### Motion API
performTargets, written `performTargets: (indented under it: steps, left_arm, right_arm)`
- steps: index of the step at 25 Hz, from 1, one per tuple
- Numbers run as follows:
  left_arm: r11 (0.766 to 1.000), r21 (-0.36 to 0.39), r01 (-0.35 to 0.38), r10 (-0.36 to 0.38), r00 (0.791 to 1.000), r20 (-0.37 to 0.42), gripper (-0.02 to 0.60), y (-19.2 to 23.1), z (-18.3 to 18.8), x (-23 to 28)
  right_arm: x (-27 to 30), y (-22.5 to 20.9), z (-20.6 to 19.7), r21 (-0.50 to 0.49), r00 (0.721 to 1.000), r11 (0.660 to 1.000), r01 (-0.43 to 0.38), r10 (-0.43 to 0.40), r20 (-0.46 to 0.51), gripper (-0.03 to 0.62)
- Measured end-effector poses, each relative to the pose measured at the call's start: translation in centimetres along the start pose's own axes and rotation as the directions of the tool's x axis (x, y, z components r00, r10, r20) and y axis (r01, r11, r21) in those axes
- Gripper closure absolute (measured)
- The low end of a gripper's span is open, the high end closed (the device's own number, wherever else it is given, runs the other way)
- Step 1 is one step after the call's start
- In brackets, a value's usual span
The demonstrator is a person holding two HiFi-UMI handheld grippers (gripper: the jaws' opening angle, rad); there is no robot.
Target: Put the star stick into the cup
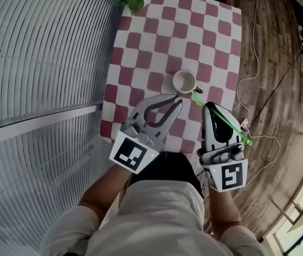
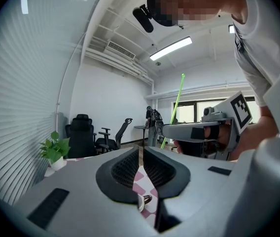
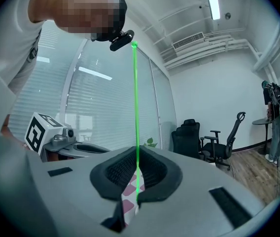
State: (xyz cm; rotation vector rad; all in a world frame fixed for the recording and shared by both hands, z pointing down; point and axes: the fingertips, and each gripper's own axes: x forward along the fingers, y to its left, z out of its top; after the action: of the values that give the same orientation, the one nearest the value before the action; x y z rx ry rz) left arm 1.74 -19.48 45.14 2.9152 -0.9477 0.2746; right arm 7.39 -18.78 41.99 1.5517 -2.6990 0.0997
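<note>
The right gripper pinched the green star stick between its pads, with the cup just ahead of its tips. The long stick might pivot in that thin grip, or clip the rim and tip the cup. The left gripper was pressed together, empty.

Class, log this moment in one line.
right gripper: shut on star stick | left gripper: shut, empty | cup: stick not yet in
</note>
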Motion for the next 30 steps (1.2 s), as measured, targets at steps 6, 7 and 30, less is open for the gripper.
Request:
performTargets:
  steps: [6, 7, 30]
  left_arm:
    - [1.0, -0.016, 0.007, -0.008, 0.999, -0.038, 0.529, 1.4, -3.0, 1.3]
    - [1.0, -0.019, 0.006, -0.007, 0.999, -0.042, 0.531, 1.7, -3.5, 1.5]
    - [0.996, -0.083, -0.019, 0.01, 0.994, -0.109, 0.549, 4.0, -9.8, 3.9]
  right_arm:
    - [1.7, -0.8, -3.1, 0.043, 1.0, 0.999, 0.005, -0.004, -0.025, 0.556]
    - [2.0, -1.0, -3.7, 0.049, 1.0, 0.999, 0.006, -0.005, -0.029, 0.556]
    - [5.4, -2.7, -10.1, 0.137, 0.997, 0.99, 0.025, -0.015, -0.077, 0.556]
